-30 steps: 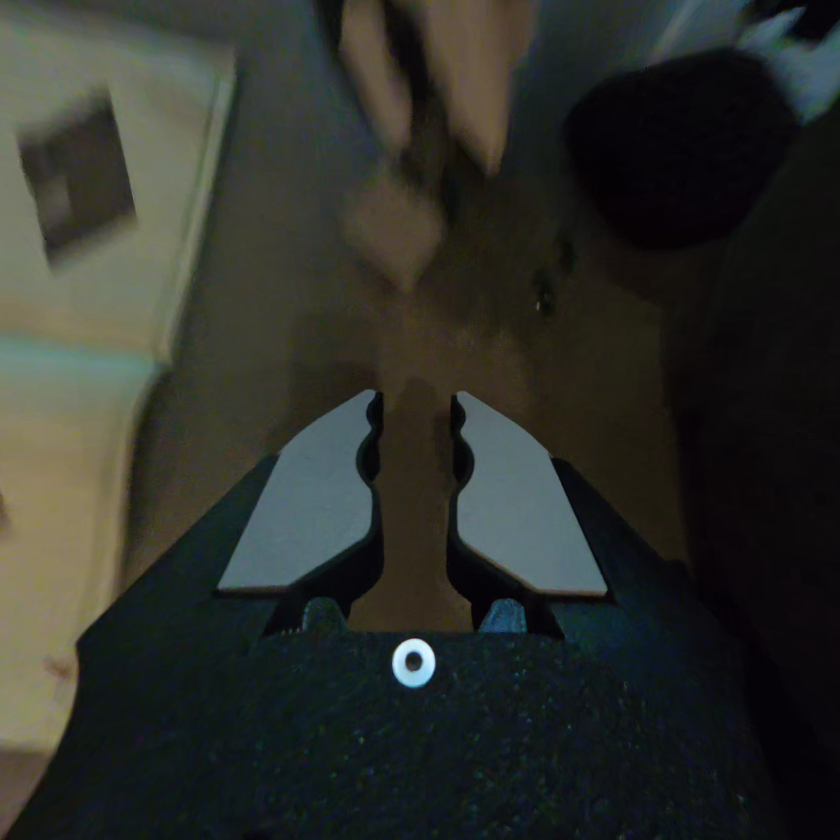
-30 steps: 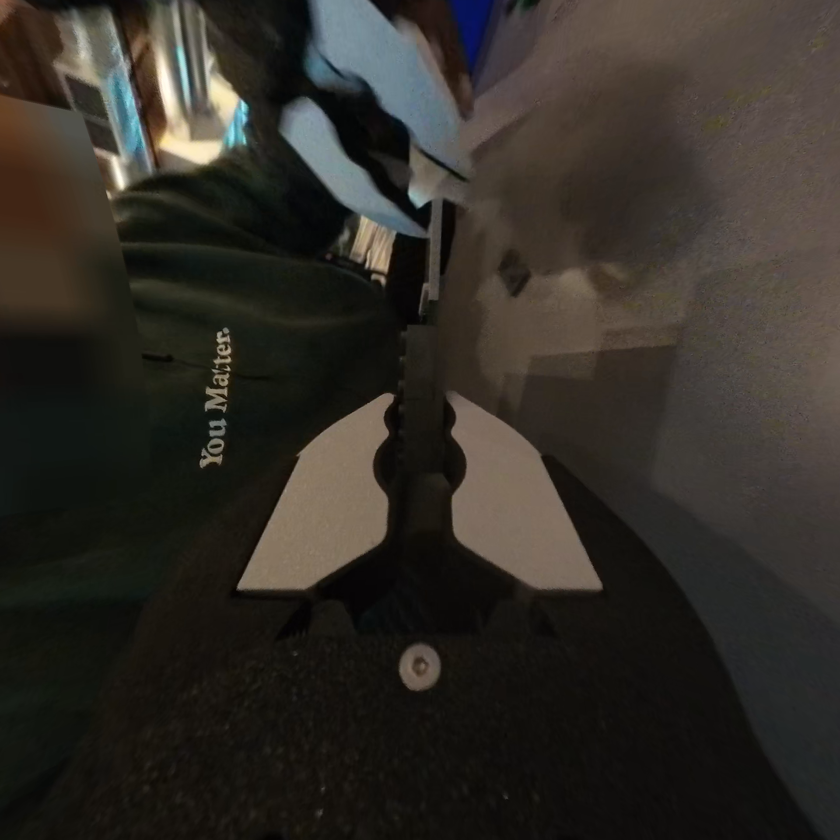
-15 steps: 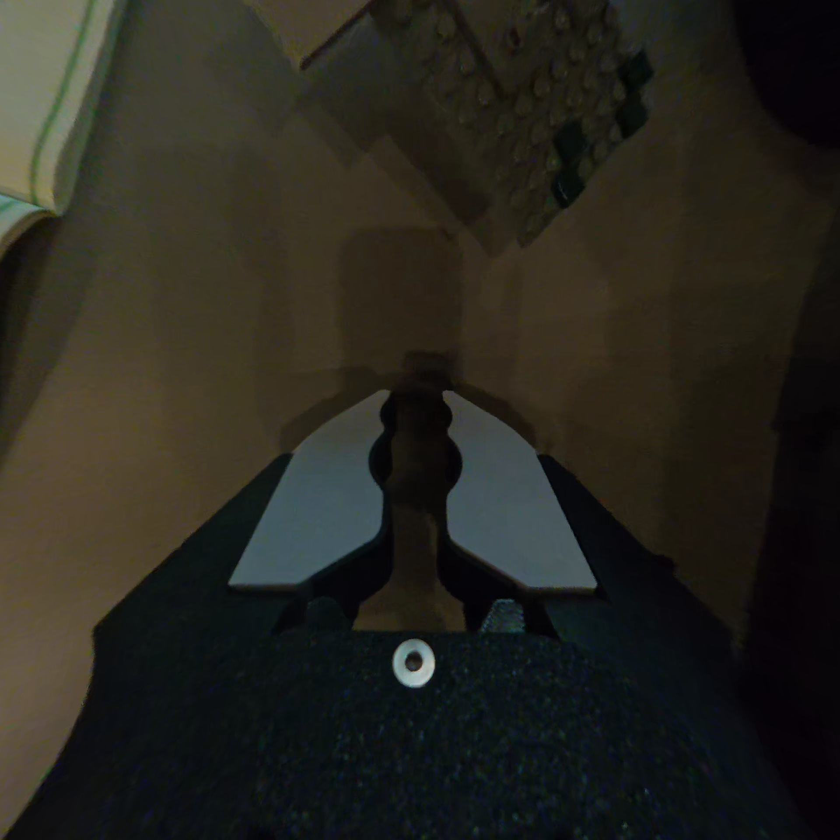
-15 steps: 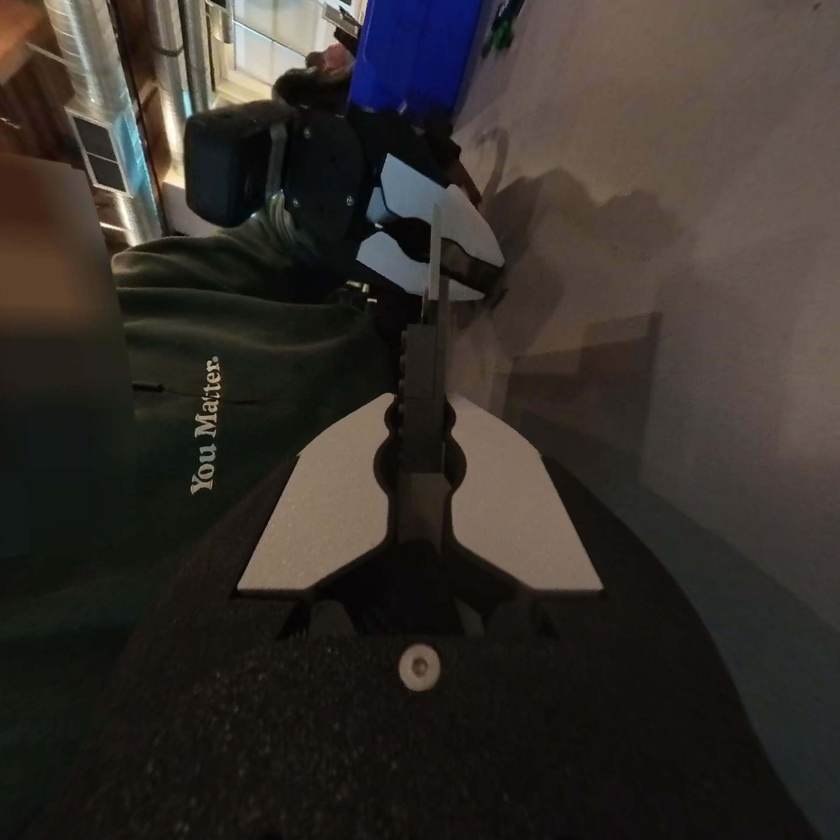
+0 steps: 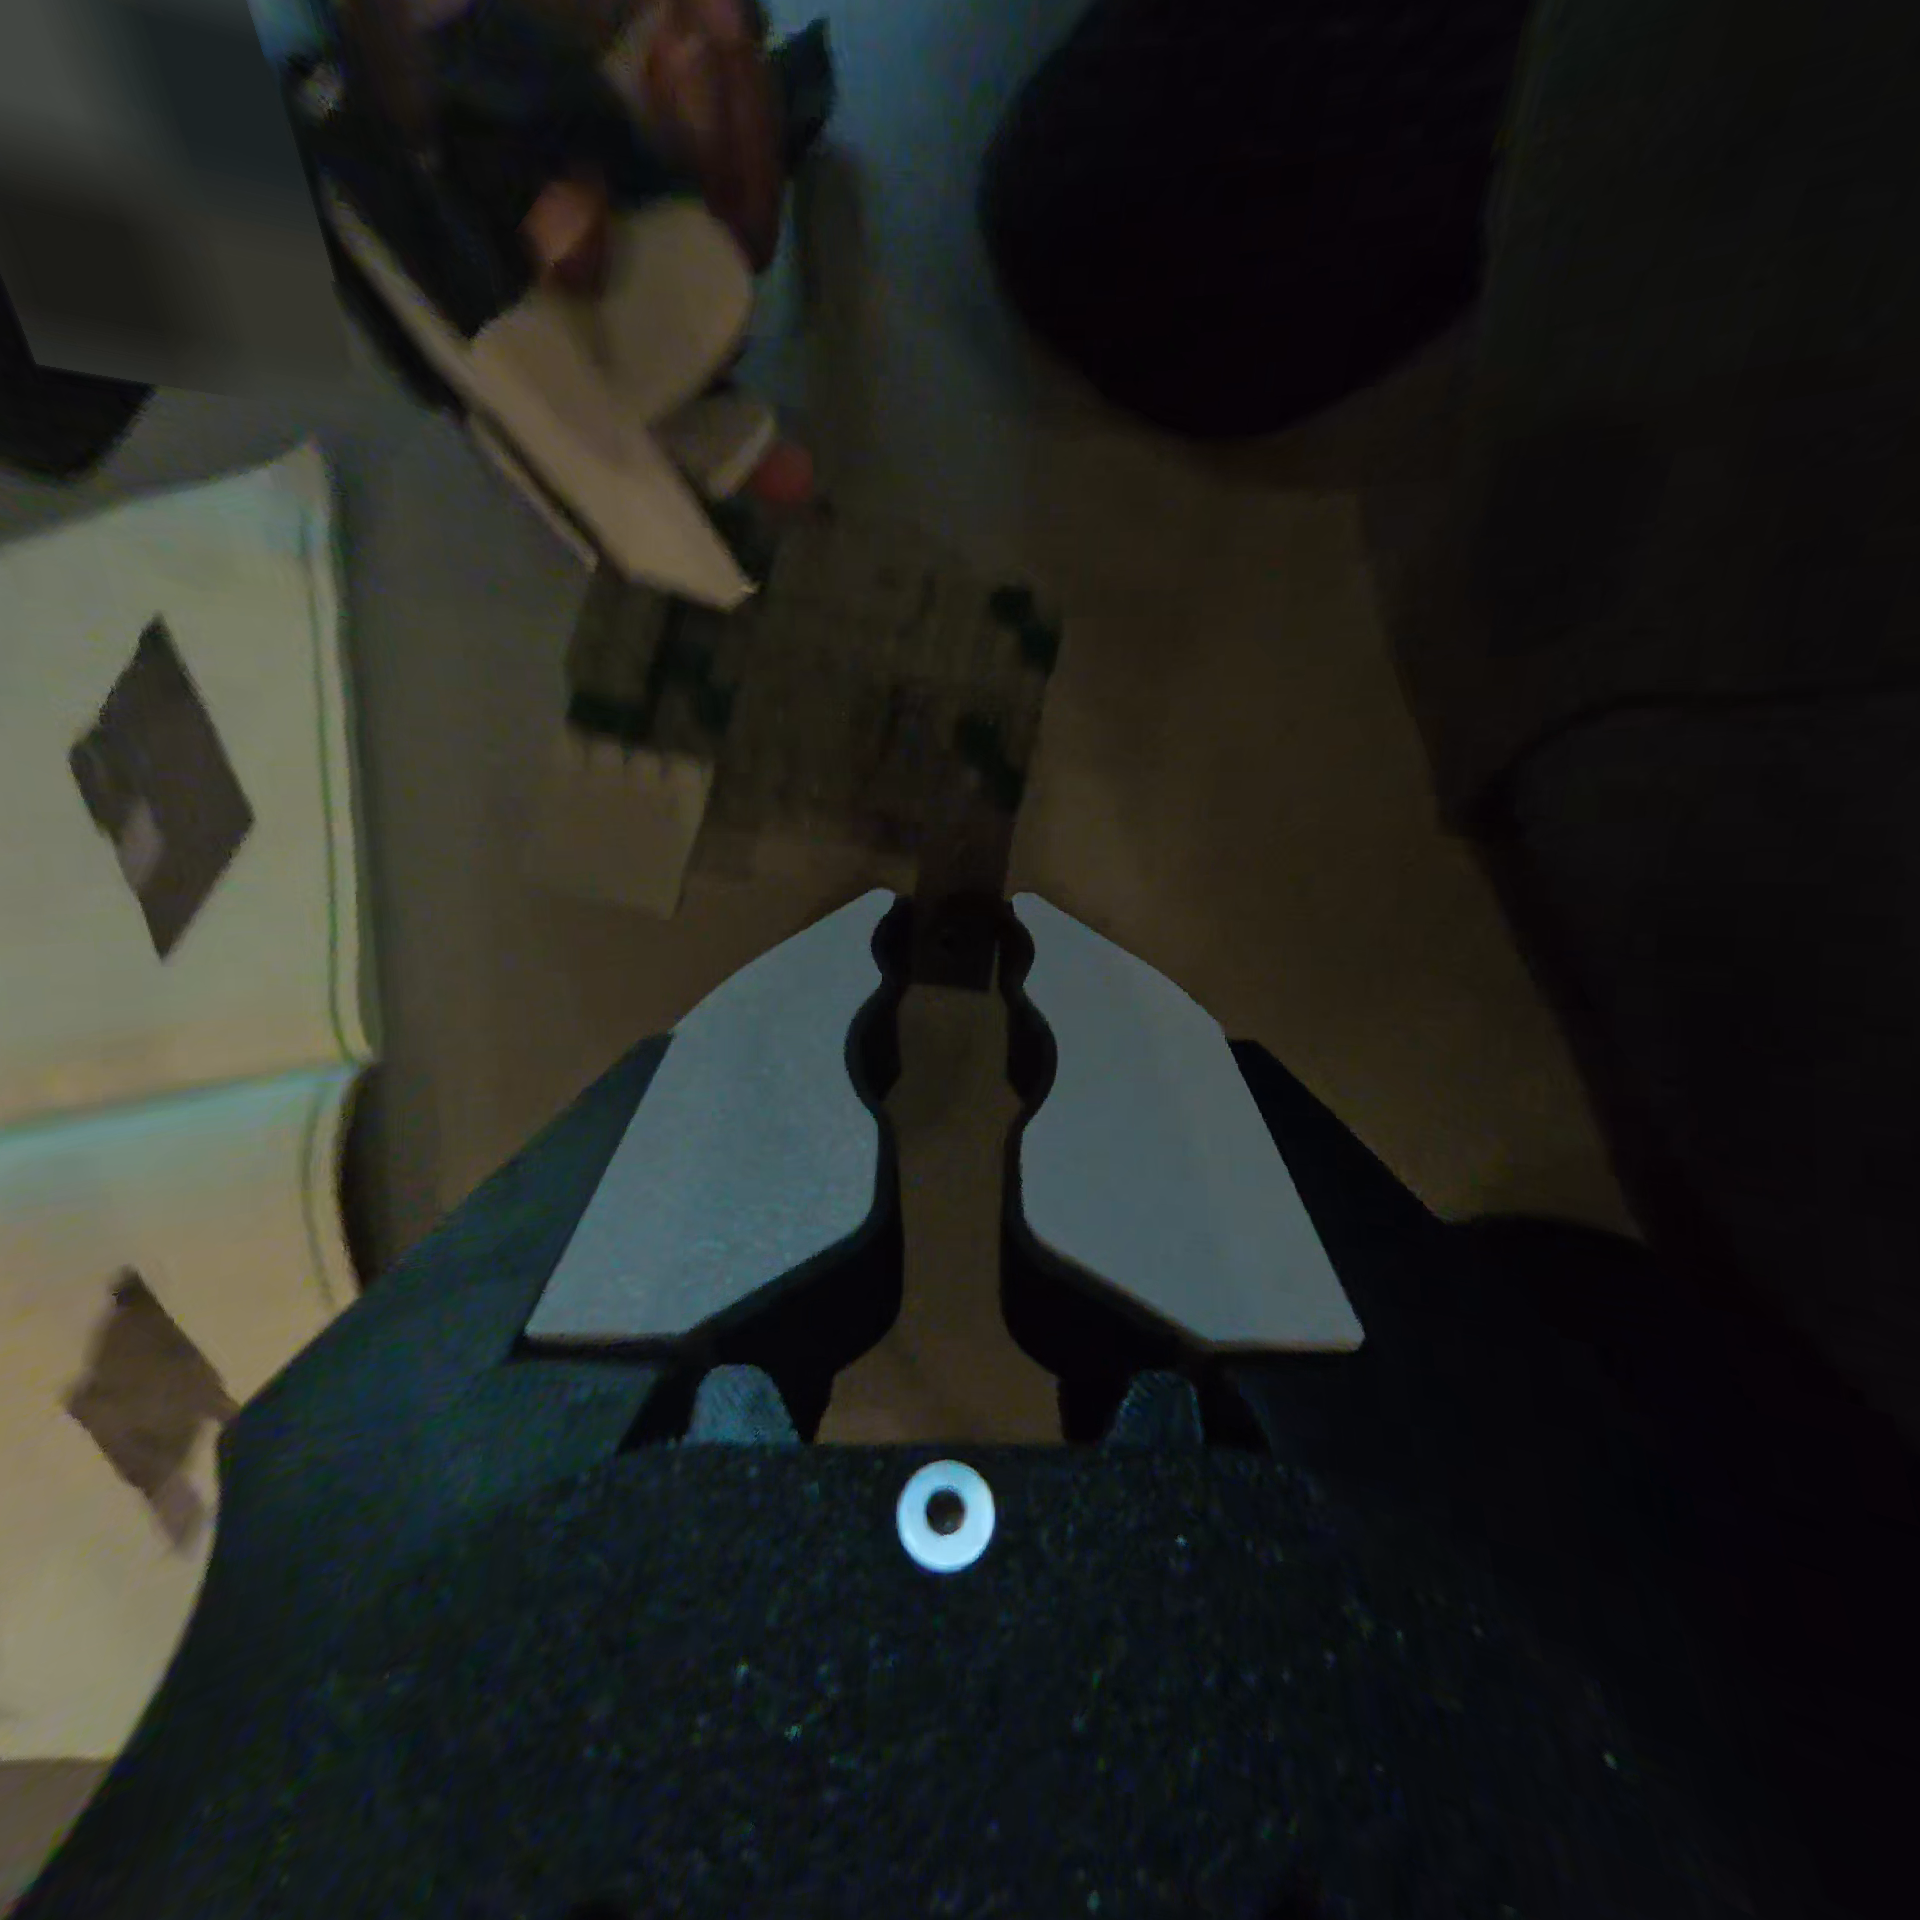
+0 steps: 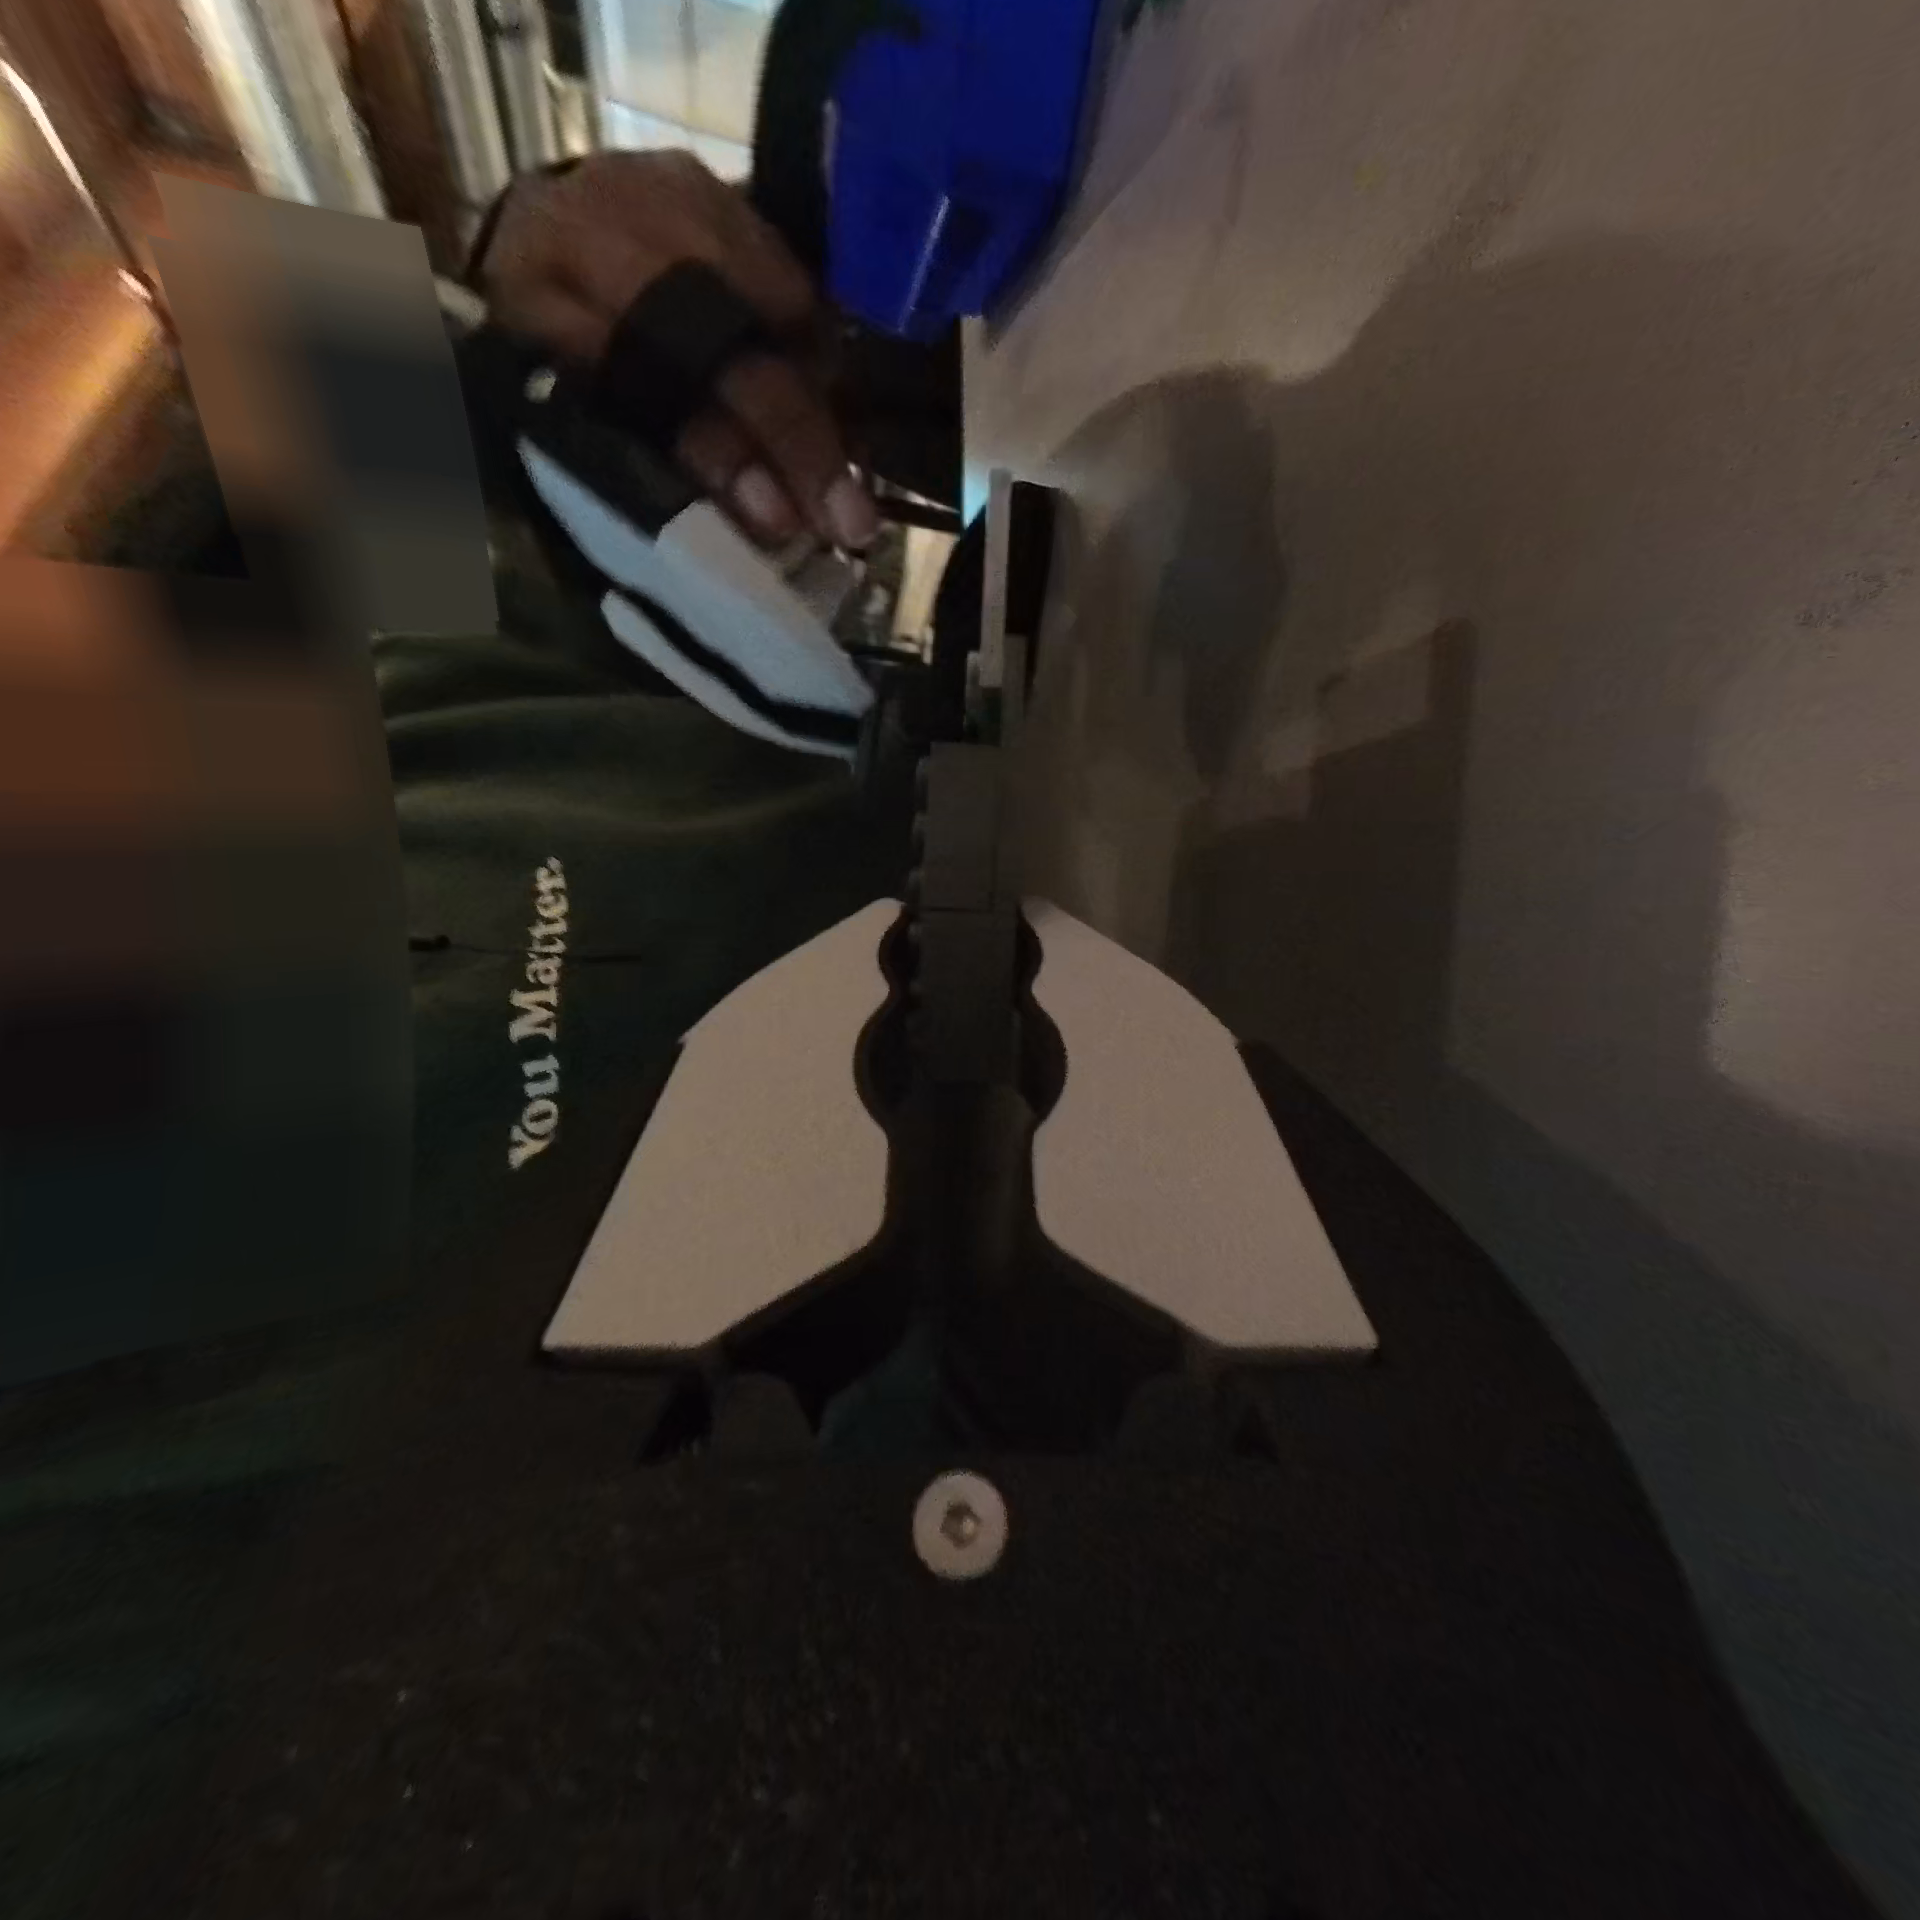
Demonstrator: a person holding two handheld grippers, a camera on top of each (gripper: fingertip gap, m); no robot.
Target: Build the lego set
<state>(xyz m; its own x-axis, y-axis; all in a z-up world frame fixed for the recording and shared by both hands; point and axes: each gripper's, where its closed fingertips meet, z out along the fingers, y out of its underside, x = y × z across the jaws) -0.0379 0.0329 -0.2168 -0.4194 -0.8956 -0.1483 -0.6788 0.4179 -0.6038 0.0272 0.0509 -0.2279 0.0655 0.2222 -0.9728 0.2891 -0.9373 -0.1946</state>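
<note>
Dark brick (image 5: 951, 940) pinched, left gripper (image 5: 951, 914) (blurred).

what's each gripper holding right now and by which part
The right gripper clamps the studded lego plate edge-on at its near end. The left gripper pinches a small dark brick at its fingertips.

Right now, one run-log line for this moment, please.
left gripper: shut on brown piece | right gripper: shut on lego build | brown piece at build's near edge

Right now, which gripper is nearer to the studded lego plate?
Right. The right gripper is clamped on the lego plate; the left gripper, gripping a small brown piece, is at its near edge.
</note>
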